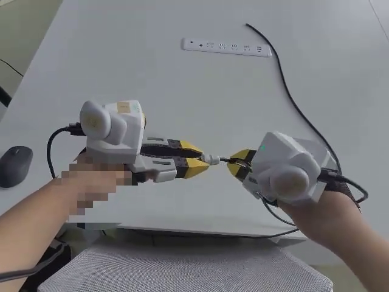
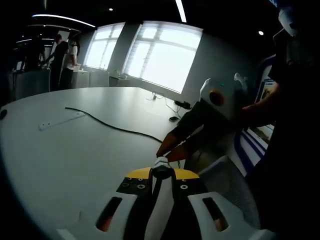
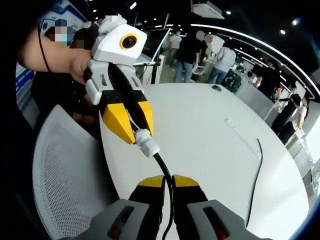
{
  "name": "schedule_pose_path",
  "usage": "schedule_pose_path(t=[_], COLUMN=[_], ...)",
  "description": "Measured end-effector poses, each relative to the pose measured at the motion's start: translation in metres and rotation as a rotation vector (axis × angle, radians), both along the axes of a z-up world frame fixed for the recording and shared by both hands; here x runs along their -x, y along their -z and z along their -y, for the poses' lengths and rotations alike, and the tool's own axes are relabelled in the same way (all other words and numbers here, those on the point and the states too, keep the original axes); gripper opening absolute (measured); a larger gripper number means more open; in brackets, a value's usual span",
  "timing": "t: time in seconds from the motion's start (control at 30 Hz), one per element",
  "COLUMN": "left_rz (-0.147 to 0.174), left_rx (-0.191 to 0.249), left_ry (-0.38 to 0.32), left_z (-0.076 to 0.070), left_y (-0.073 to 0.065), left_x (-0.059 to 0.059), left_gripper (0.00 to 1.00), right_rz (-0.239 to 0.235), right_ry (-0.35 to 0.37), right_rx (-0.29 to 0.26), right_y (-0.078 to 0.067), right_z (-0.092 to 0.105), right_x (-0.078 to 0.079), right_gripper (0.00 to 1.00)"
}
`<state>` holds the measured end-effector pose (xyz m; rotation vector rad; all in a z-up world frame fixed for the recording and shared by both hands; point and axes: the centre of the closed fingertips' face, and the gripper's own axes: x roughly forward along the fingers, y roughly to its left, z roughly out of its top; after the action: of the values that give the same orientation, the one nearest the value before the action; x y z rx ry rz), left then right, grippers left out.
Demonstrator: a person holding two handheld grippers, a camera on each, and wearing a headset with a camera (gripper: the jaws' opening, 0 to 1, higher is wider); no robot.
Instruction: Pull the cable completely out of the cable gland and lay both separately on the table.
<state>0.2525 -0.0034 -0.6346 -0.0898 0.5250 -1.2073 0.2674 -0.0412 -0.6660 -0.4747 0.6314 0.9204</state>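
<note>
1. Head view: we see the left gripper (image 1: 203,164) and right gripper (image 1: 236,165) tip to tip, just apart. Both are held up near the front edge of the table (image 1: 152,85), with the cable gland (image 1: 211,160) betw. them.
2. Left jaws pinch the white gland. Right jaws are pressed on the black cable (image 1: 223,160) close to where it leaves the gland.
3. Long axis: gland + cable make one line, left-right in head view, roughly level. The gland end points to the left gripper and the cable runs off to the right one. Cable not yet out of the gland.
4. Right gripper view adds detail: the gland seen close up just past the left jaws' yellow tips, and the cable coming back betw. its own jaws. People stand in the bkgd.
5. Left gripper view: gland sits at its own tips, nearly end-on. Cable beyond is too dark to make out. Windows at the back.
6. Head view also gives a power strip (image 1: 225,47) at the far side, a mouse (image 1: 13,164) at left and a mesh chair (image 1: 182,267) under the hands.
7. A cord (image 1: 292,97) runs across the table toward the right gripper. We can't tell if it's the same cable.
</note>
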Motion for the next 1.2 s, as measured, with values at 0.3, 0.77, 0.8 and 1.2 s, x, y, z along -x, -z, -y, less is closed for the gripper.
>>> schedule_pose_path(t=[0.3,0.77,0.8,1.2], left_rz=[0.000,-0.005,-0.005,-0.009], left_rx=[-0.008,-0.002,-0.003,-0.003], left_ry=[0.008,0.006,0.006,0.004], left_z=[0.003,0.001,0.001,0.002], left_y=[0.003,0.004,0.004,0.006], left_x=[0.001,0.001,0.001,-0.001], left_gripper=[0.15,0.15,0.15,0.15], right_rz=[-0.099,-0.329,-0.364,-0.452], right_ry=[0.123,0.387,0.418,0.498], right_rx=[-0.071,-0.171,-0.184,-0.197], right_y=[0.017,0.056,0.058,0.070], right_z=[0.016,0.046,0.046,0.048], right_x=[-0.007,-0.008,-0.006,0.000], right_gripper=[0.00,0.00,0.00,0.00])
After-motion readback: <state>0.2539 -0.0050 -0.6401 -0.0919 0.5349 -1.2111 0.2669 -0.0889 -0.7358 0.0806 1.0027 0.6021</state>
